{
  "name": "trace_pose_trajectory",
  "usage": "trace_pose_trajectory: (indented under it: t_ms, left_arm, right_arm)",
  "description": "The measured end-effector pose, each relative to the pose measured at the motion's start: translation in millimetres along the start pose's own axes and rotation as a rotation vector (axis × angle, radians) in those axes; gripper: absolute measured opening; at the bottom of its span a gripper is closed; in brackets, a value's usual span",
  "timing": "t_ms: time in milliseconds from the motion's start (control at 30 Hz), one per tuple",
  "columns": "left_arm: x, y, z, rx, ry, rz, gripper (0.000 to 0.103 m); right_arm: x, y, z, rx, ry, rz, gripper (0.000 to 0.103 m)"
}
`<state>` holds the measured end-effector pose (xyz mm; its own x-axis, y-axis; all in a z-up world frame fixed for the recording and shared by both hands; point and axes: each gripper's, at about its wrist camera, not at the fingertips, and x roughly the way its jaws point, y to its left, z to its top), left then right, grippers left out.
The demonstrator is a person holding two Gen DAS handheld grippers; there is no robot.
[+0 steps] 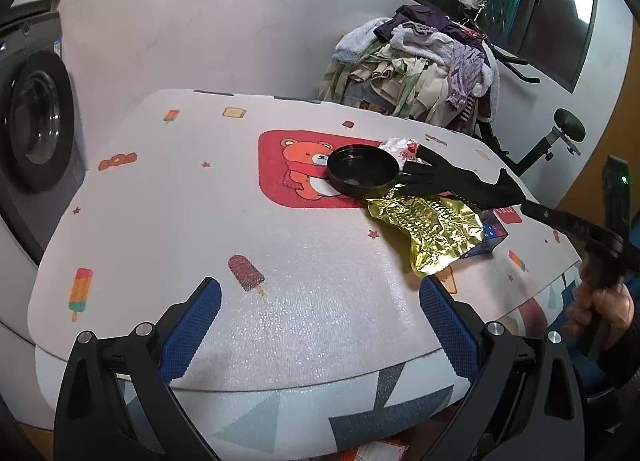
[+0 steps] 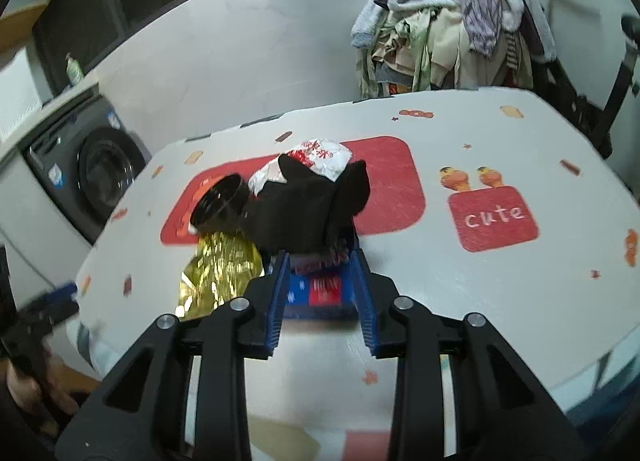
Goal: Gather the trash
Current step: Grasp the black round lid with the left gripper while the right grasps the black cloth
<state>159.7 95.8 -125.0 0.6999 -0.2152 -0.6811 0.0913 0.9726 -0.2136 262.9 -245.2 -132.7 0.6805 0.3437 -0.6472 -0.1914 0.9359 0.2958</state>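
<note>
A: Where does the trash sit?
B: On the desk [image 1: 168,201]: a black lid [image 1: 363,170], gold foil wrapper [image 1: 428,227], black glove [image 2: 304,205] and white wrapper [image 2: 320,155] lie clustered together.
A: And the hand-held grippers?
B: The right hand-held gripper [image 2: 322,285] is clamped on a small blue-and-red box [image 2: 320,289]; the left hand-held gripper [image 1: 320,325] stands wide apart, holding nothing

One lid [image 1: 363,170], perhaps three wrappers [image 1: 430,229].
</note>
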Motion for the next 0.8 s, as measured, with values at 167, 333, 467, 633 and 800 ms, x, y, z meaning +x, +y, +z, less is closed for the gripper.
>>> trace_pose_trajectory:
  t_ms: [167,333,467,633,800]
  left_arm:
    - [10.0,6.4,6.4,-0.035,0.019,-0.032,0.097]
    - [15.8,8.3,15.5,-0.059,0.025,-0.058,0.097]
    - [22.6,2.3,24.9,-0.046,0.028,-0.065,0.097]
    - [43.0,-12.0,38.7,-0.013,0.068,-0.087,0.097]
    - [77.1,-16.8,55.4,-0.041,0.125,-0.148,0.096]
  right_arm:
    - [15.0,-4.0,14.3,0.053,0.004,0.052,0.01]
    - [-33.3,10.9,42.2,-0.007,-0.189,0.082,0.009]
    - [-81.1,17.3,64.4,-0.046,-0.343,0.069,0.009]
    - [-106.3,15.6,71.1,-0.085,-0.381,0.017,0.01]
    - [-99.5,5.3,53.2,-0.087,-0.335,-0.025,0.009]
